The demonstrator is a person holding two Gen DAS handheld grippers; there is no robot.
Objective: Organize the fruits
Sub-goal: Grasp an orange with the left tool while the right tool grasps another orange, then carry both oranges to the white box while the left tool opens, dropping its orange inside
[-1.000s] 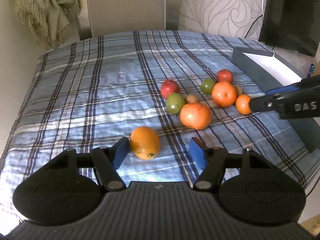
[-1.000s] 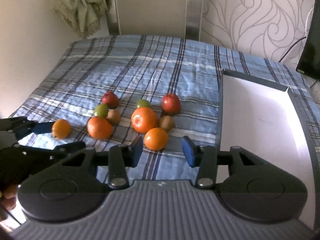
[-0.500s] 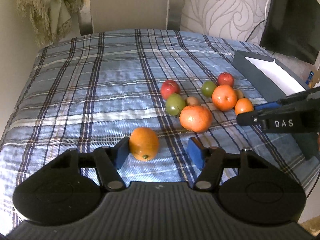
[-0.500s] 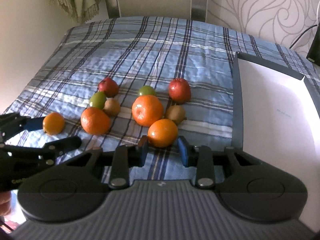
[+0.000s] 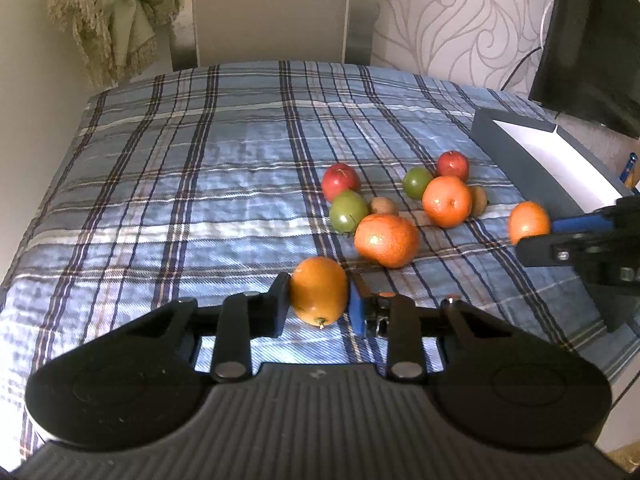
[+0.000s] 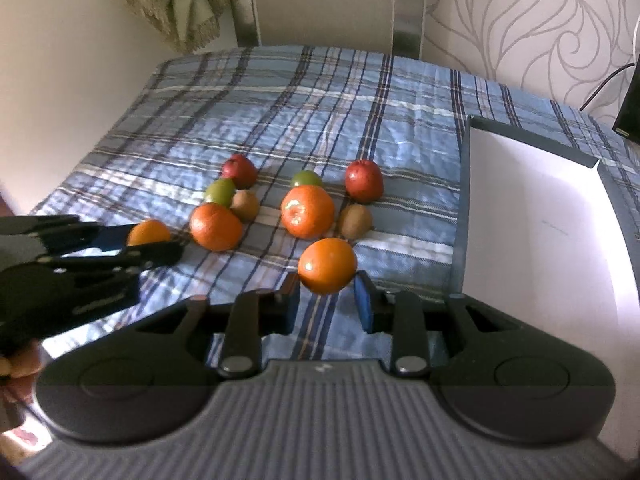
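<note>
My left gripper [image 5: 319,300] is shut on a small orange [image 5: 319,295], close above the plaid cloth; it also shows in the right wrist view [image 6: 149,233]. My right gripper [image 6: 327,300] is shut on another orange [image 6: 327,266], which also shows in the left wrist view [image 5: 528,222]. On the cloth lie two large oranges [image 6: 307,211] [image 6: 216,227], two red apples [image 6: 363,181] [image 6: 239,171], two green apples [image 6: 220,191] [image 6: 306,179] and two kiwis [image 6: 355,221] [image 6: 245,205].
A grey box with a white inside [image 6: 532,216] stands on the right of the blue plaid cloth [image 6: 320,120]. A dark screen [image 5: 592,48] is at the far right. A green cloth [image 5: 104,12] hangs on the wall at the back left.
Both grippers have closed on their oranges. The right gripper's orange has lifted off the cloth and away from the pile.
</note>
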